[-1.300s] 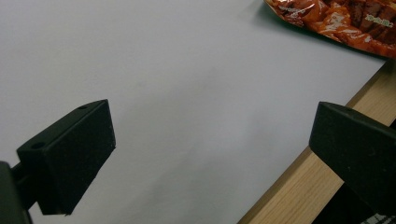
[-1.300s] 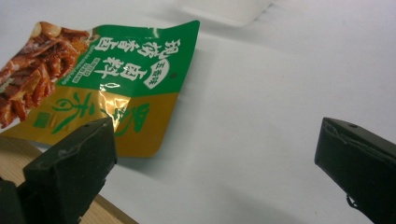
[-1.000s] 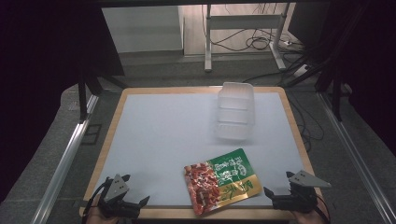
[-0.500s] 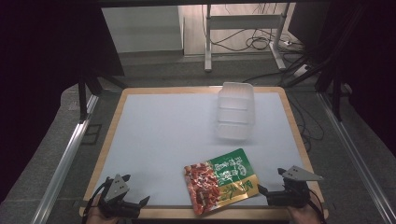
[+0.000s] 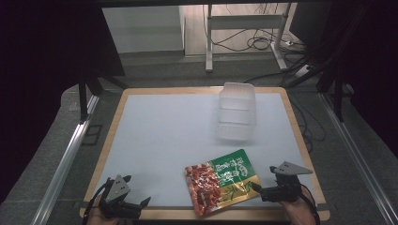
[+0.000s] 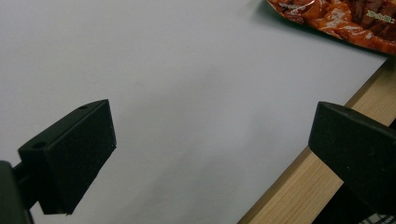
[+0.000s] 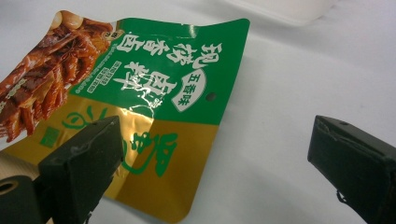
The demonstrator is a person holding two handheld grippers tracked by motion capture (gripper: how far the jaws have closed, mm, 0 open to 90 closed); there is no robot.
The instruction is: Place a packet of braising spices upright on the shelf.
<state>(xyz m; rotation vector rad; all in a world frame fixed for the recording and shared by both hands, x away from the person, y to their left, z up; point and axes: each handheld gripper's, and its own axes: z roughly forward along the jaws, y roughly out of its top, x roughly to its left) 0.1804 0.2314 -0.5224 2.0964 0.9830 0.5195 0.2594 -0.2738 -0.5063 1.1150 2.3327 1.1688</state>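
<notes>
A flat snack pouch [image 5: 221, 180], green and gold with a red food picture, lies on the white mat near the front edge. My right gripper [image 5: 261, 189] is open just right of it, its jaws pointing left at the gold corner. In the right gripper view the pouch [image 7: 154, 102] reaches between the wide-apart jaws, one jaw over its gold part. A clear plastic tray [image 5: 237, 110] sits at the back right. My left gripper [image 5: 141, 202] rests open at the front left corner; in its view the pouch's red edge [image 6: 336, 18] lies far ahead.
The white mat [image 5: 164, 136] covers a wooden-rimmed table [image 5: 305, 154]. Metal rails run along both sides, and a stand with cables is behind the table. The wooden front edge [image 6: 299, 186] passes under the left gripper's right jaw.
My right gripper has slid left along the front edge, closing in on the pouch's right corner. The left gripper and the pouch have stayed put.
</notes>
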